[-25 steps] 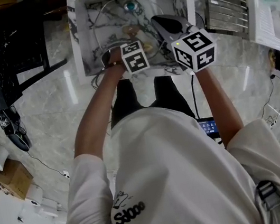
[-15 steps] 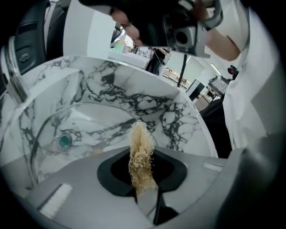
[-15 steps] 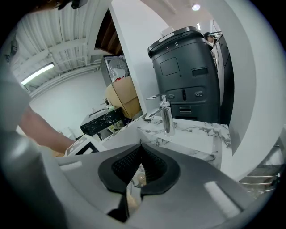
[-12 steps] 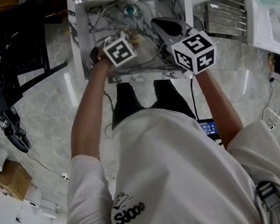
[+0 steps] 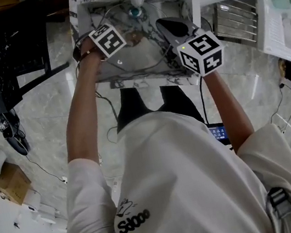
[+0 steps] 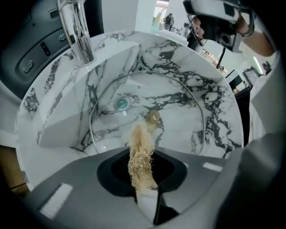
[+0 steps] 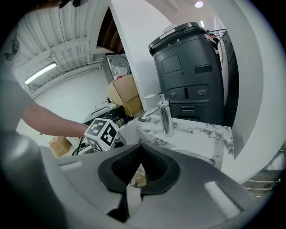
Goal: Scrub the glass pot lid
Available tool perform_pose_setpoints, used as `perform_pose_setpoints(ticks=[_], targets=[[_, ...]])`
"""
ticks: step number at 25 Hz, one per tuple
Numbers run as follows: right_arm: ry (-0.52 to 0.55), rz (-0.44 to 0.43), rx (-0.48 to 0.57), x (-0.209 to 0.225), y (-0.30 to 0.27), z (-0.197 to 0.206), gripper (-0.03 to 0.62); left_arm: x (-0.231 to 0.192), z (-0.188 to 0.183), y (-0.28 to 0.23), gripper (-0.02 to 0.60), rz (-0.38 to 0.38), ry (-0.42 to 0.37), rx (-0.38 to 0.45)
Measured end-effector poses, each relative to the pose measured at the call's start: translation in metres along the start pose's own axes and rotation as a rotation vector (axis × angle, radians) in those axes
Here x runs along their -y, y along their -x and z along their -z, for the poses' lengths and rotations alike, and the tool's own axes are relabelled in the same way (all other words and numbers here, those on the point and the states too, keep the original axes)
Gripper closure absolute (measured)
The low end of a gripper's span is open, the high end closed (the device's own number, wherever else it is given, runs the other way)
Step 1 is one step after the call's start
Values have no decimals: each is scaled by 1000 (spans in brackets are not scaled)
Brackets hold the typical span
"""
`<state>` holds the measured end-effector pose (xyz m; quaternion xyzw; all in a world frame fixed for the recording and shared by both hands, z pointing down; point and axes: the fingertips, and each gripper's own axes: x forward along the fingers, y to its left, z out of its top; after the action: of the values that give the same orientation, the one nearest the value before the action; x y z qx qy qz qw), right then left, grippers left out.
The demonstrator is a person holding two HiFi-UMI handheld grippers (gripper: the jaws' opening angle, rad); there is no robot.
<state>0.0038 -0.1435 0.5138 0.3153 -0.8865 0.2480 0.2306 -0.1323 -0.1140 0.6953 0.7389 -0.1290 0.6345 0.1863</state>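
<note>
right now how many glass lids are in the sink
1: the round clear glass pot lid with a gold knob sits in the white marble sink, its teal drain showing through the glass. The basin's near part is hidden.

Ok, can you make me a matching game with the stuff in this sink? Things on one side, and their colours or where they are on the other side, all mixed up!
Things:
1. scrubber
2. tap
3. drain
4. knob

Descriptions:
A. shiny silver, standing at the edge of the sink
B. golden, in the middle of the glass lid
C. tan and stringy, gripped in the jaws of the left gripper
D. blue-green, at the bottom of the sink

Pairs: 1-C, 2-A, 3-D, 4-B.
</note>
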Motion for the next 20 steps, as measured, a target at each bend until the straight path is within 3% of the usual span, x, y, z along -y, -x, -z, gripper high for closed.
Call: perform_pose_setpoints(ticks=[10, 20], targets=[[-17, 4, 5, 7, 0, 2, 591, 63, 15, -9, 515, 241, 16, -189], [-28, 23, 10, 12, 9, 7, 591, 110, -10, -14, 515, 452, 86, -97]])
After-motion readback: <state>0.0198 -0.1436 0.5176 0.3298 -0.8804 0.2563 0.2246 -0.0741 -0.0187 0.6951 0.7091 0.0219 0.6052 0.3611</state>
